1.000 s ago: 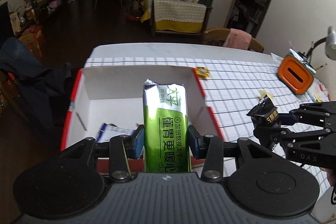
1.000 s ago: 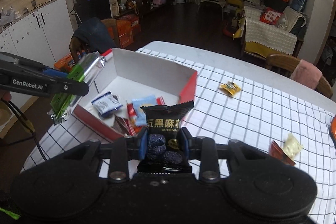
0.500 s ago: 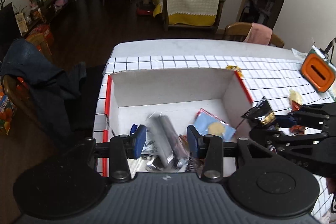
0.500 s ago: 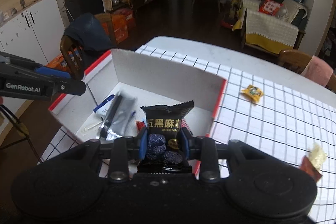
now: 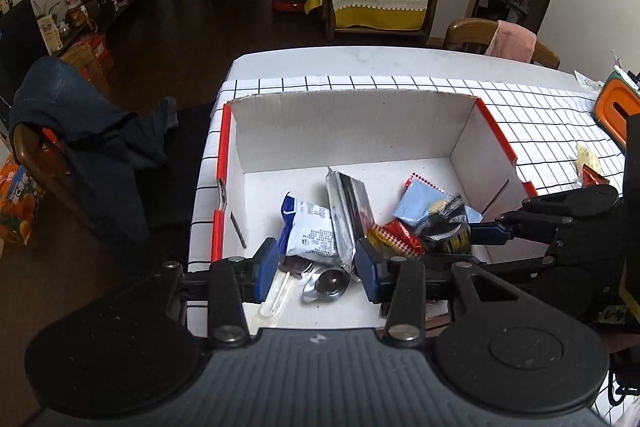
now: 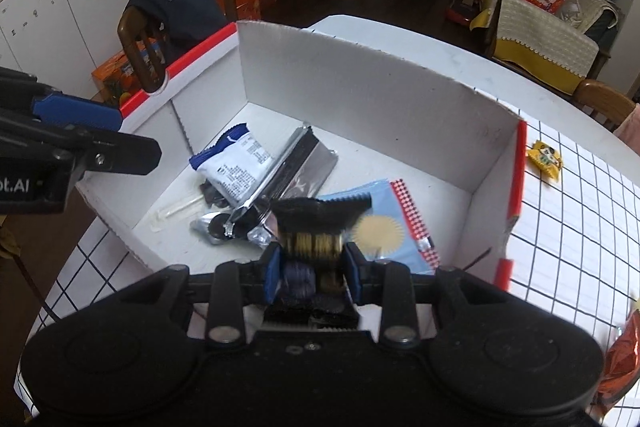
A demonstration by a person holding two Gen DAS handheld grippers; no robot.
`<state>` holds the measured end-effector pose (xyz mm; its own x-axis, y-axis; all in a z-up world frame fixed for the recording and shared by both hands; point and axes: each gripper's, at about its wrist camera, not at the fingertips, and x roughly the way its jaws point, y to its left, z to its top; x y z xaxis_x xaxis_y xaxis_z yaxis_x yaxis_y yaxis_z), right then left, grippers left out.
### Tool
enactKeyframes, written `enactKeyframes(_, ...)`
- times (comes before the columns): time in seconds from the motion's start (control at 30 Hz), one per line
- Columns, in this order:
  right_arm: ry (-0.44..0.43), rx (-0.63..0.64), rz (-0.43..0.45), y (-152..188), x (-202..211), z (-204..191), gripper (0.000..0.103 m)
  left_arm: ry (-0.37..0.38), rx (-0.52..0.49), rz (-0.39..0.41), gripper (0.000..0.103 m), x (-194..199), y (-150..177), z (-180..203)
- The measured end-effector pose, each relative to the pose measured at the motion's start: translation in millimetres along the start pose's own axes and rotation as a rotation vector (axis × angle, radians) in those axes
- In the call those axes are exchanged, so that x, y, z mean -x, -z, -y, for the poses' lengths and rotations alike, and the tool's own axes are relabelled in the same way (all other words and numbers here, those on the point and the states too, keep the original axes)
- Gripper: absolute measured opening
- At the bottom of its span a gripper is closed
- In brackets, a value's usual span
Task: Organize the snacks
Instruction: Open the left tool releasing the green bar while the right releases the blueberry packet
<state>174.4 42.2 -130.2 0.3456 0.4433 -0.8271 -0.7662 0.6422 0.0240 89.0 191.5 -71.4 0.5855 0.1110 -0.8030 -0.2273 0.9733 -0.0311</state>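
Black snack packet [image 6: 316, 239] clamped in right gripper [image 6: 313, 267] over box [image 6: 360, 95]; left gripper [image 5: 316, 269] apart, empty.

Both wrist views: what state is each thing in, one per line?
Left gripper: fingers apart, nothing between them.
Right gripper: fingers shut on the black snack packet, over the box.
White box: open-topped, holding several snacks.
Silver packet: lying flat in the box.
Blue-and-white packet: lying in the box, beside the silver one.
Yellow candy: on the checked tablecloth, outside the box.
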Motion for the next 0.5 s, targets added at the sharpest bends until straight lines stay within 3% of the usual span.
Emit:
enactKeyframes(0.17, -0.021, -0.023, 0.011, 0, 2, 4, 0.031, 0.005, 0.012, 0.000, 0.042, -1, 3, -2)
enactKeyframes(0.5, -0.081, -0.086, 0.086, 9, 47, 15, 0.033, 0.023, -0.007, 0.044, 0.042, 19, 6, 12)
